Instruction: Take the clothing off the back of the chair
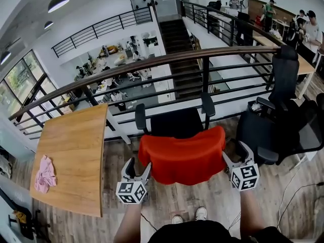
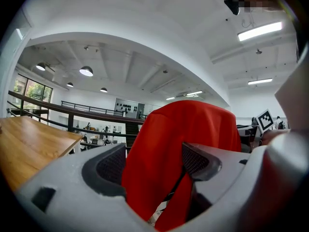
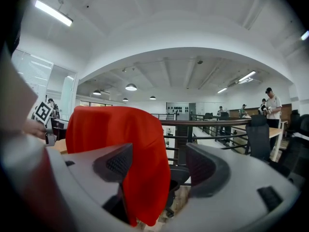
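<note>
A plain bright red cloth hangs smooth over the black chair's back, with the left gripper and right gripper flanking its lower corners, fingers spread wide, released

The left gripper holds its two grey jaws wide apart, their dark ribbed pads facing each other. Between and beyond them hangs the red clothing, draped over a chair back, its lower edge falling into the gap; neither pad presses on it. A wooden table lies to the left, with a dark railing behind it. Pendant lamps hang from the white arched ceiling. At the right edge, beside the garment, a marker cube shows.
</note>
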